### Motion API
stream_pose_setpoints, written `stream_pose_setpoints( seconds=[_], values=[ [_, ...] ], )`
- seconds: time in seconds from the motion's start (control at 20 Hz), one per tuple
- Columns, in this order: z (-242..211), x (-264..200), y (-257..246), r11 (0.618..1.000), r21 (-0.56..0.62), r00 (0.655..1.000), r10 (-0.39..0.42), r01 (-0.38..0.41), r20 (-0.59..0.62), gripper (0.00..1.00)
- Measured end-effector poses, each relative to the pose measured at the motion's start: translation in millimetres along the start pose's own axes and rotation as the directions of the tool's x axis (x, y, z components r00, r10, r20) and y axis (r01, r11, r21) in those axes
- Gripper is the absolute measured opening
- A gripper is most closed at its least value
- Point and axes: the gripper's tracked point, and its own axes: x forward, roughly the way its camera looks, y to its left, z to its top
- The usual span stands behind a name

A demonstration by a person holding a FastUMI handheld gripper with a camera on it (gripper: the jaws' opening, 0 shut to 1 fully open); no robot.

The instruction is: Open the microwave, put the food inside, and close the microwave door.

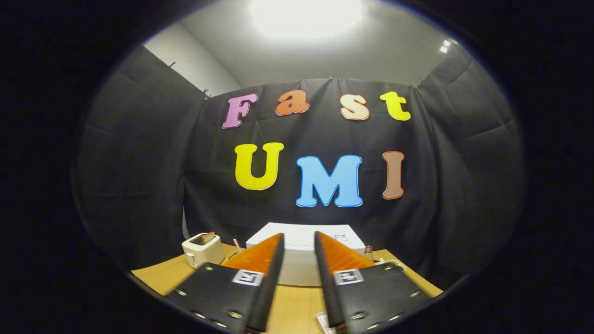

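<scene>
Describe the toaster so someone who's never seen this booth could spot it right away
Start at the wooden table in front of the black cloth wall. The big white microwave sits at its middle, beyond the open tool, whose fingers hold nothing. The toaster stands apart to the microwave's left: a small cream box with toast sticking out of its top.

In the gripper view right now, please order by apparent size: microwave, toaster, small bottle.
1. microwave, beyond the open fingers
2. toaster
3. small bottle
The bottle is partly hidden by a finger, so its size is unsure.
</scene>
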Motion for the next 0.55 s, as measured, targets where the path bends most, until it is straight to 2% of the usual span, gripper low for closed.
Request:
stream_pose_setpoints(
  seconds=[0.05, 0.1, 0.15, 0.4, 0.55],
  values=[
    [-4, 1, -8, 0.999, -0.016, 0.999, -0.042, 0.042, -0.002, 0.93],
    [-4, -1, -19, 0.995, -0.036, 0.996, -0.092, 0.092, 0.002, 0.99],
    [-3, -2, -24, 0.991, -0.053, 0.993, -0.122, 0.122, 0.009, 0.96],
    [-13, 0, -14, 0.995, -0.029, 0.995, -0.098, 0.097, -0.031, 0.96],
    [-12, 1, -21, 0.992, -0.038, 0.992, -0.123, 0.122, -0.022, 0.96]
  ],
)
